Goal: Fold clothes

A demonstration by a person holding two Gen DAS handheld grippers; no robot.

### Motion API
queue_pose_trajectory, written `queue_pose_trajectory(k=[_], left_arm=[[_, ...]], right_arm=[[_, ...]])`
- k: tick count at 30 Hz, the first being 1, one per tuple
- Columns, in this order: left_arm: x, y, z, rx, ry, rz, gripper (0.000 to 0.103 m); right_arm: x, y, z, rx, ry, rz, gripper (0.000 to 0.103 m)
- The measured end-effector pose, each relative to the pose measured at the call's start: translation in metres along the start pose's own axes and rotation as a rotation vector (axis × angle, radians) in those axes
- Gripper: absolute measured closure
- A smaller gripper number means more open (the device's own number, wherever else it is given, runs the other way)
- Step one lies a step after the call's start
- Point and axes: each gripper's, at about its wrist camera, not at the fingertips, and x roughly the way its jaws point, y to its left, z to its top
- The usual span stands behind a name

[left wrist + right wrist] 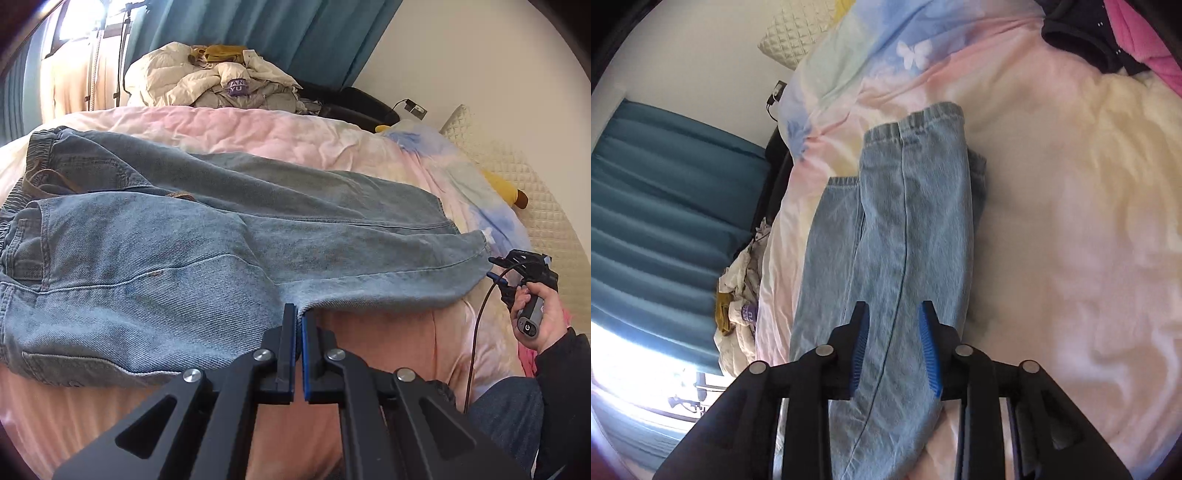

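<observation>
Left jaws pinch jeans; right jaws spread.

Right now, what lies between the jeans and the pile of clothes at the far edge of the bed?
Only bare pink duvet lies between the jeans and the pile, as the left wrist view shows.
</observation>
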Motion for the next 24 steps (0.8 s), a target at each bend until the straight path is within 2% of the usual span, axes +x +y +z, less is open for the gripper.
queue_pose_trajectory(k=[3, 7, 9, 13, 15, 17, 19, 21, 22, 24], left_arm=[[0.002, 0.004, 0.003, -0.022, -0.002, -0.016, 0.101], [0.003, 0.010, 0.009, -0.053, -0.010, -0.037, 0.101], [0.006, 0.012, 0.012, -0.063, -0.011, -0.041, 0.101], [0.013, 0.017, 0.018, -0.089, -0.008, -0.046, 0.101], [0.016, 0.019, 0.020, -0.103, -0.004, -0.048, 0.101], [0.018, 0.020, 0.020, -0.111, -0.002, -0.046, 0.101], [0.017, 0.019, 0.020, -0.112, -0.005, -0.048, 0.101], [0.014, 0.018, 0.020, -0.111, -0.019, -0.056, 0.101], [0.011, 0.019, 0.020, -0.116, -0.028, -0.064, 0.101], [0.005, 0.021, 0.021, -0.128, -0.048, -0.080, 0.101]], right_arm=[[0.007, -0.012, 0.025, -0.027, -0.015, -0.033, 0.062], [0.017, -0.034, 0.055, -0.051, -0.037, -0.065, 0.061], [0.023, -0.041, 0.066, -0.062, -0.027, -0.024, 0.057], [0.034, -0.038, 0.082, -0.093, -0.042, 0.053, 0.057], [0.039, -0.032, 0.087, -0.105, -0.063, 0.056, 0.057], [0.046, -0.027, 0.094, -0.096, -0.074, 0.017, 0.064], [0.053, -0.024, 0.101, -0.078, -0.059, -0.025, 0.083], [0.057, -0.014, 0.107, -0.102, -0.033, -0.055, 0.096], [0.056, -0.005, 0.110, -0.134, -0.027, -0.066, 0.100], [0.049, 0.017, 0.117, -0.211, -0.026, -0.055, 0.101]])
